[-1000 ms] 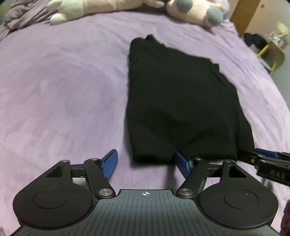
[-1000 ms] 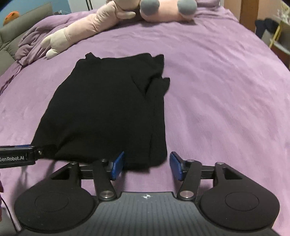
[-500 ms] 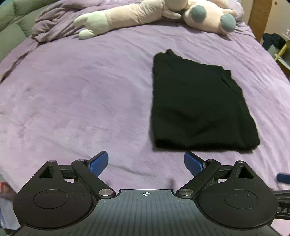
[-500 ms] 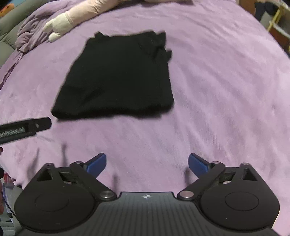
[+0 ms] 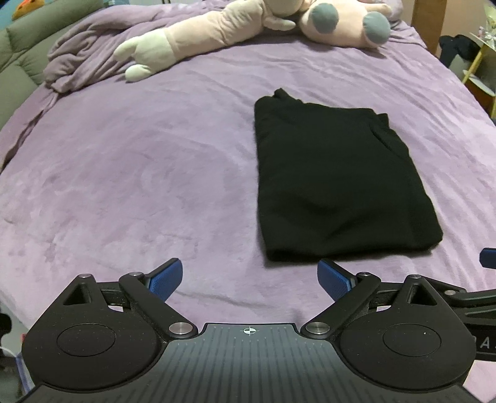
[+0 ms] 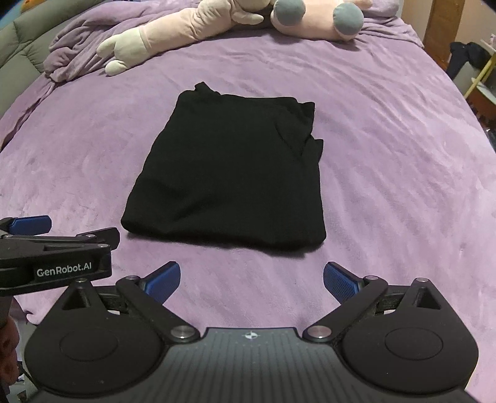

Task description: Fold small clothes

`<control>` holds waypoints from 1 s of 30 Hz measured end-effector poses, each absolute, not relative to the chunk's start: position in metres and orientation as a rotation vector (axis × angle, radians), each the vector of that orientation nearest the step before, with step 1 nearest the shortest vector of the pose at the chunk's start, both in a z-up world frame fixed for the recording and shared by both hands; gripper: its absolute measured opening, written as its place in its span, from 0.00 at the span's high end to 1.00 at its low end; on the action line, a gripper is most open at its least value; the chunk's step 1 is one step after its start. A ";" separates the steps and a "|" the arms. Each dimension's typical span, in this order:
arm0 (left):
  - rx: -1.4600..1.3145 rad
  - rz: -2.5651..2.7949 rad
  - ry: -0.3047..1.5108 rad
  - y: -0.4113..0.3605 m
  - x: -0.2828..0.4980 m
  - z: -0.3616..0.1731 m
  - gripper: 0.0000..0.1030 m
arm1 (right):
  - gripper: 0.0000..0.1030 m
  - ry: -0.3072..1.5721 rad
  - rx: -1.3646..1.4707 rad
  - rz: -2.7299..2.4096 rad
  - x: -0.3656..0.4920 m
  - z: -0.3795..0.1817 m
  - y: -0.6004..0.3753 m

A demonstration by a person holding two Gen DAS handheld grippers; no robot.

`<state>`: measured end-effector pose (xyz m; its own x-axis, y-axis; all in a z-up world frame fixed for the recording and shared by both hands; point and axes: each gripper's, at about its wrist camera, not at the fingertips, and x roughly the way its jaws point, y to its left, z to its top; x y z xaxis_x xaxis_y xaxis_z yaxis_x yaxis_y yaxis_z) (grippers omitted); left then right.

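A black garment [image 5: 328,173] lies folded into a neat rectangle on the purple bed; it also shows in the right wrist view [image 6: 235,173]. My left gripper [image 5: 249,277] is open and empty, held back from the garment's near left corner. My right gripper [image 6: 251,280] is open and empty, just short of the garment's near edge. The left gripper's body [image 6: 55,251] shows at the left of the right wrist view. A blue fingertip of the right gripper [image 5: 488,257] shows at the right edge of the left wrist view.
A long pink and cream plush toy [image 5: 217,34] lies across the far end of the bed, seen too in the right wrist view [image 6: 217,24]. A crumpled purple blanket [image 5: 80,59] sits at the far left. The bed edge and a yellow-framed shelf [image 5: 480,62] are at the far right.
Both grippers let go of the garment's near edge, opened wide and drew back toward me. The garment stays folded flat on the bed.
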<state>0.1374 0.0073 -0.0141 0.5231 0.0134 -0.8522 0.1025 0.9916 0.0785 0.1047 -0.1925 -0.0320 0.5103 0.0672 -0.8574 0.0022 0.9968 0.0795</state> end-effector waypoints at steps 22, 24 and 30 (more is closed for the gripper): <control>0.111 -0.050 1.033 0.006 0.141 -0.011 0.05 | 0.04 1.031 0.084 -0.014 0.110 -0.031 -0.195; 0.110 -0.049 1.037 0.006 0.142 -0.011 0.05 | 0.04 1.027 0.081 -0.013 0.110 -0.031 -0.195; 0.122 -0.043 1.034 0.004 0.141 -0.012 0.05 | 0.04 1.019 0.070 -0.018 0.110 -0.030 -0.192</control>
<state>0.1412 0.0043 -0.0123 0.5116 0.0224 -0.8589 0.0930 0.9923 0.0813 0.1102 -0.1922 -0.0300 0.5241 0.0176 -0.8515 0.0477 0.9976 0.0500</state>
